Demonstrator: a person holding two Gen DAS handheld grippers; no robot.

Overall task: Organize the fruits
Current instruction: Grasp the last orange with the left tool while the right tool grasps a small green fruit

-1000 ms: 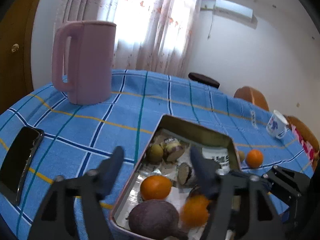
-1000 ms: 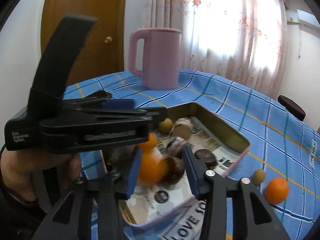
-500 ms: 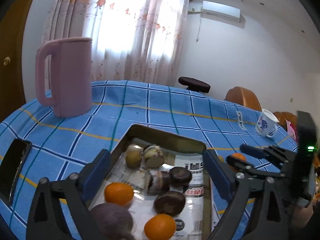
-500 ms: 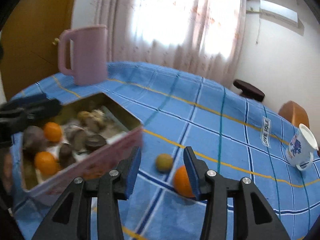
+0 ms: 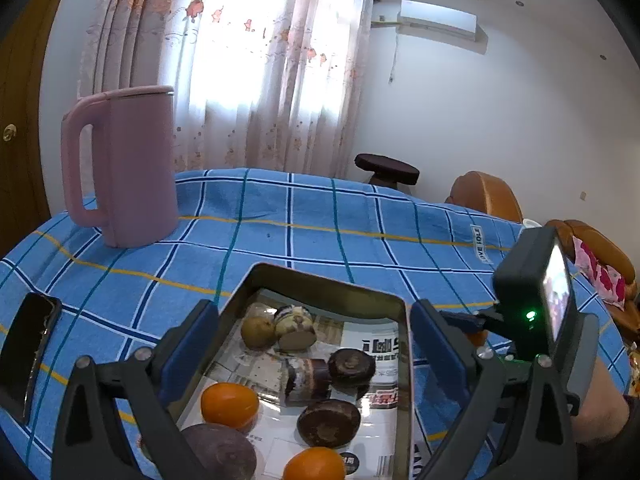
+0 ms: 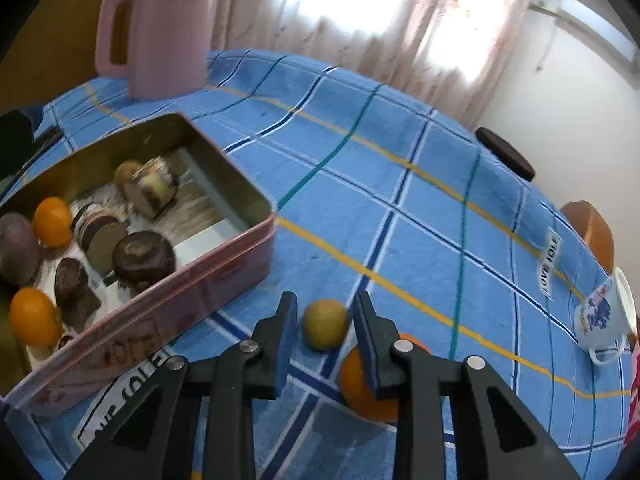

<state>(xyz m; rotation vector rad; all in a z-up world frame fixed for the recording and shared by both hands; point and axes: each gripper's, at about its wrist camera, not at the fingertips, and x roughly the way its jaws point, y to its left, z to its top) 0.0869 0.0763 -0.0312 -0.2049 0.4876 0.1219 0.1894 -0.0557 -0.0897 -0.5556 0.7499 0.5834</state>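
The right gripper (image 6: pixel 325 330) is hovering with fingers apart around a small greenish-yellow fruit (image 6: pixel 325 324) on the checked tablecloth (image 6: pixel 400 240), an orange (image 6: pixel 362 392) beside it, apparently to collect it. The left gripper (image 5: pixel 314 354), spread and empty, is framing the tin (image 6: pixel 224 256) of fruit.

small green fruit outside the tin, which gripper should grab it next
Right. The right gripper is open with the small green fruit between its fingers on the tablecloth. The left gripper hangs open over the tin.

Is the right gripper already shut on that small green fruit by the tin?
No, the right gripper is open, its fingers either side of the green fruit with gaps showing.
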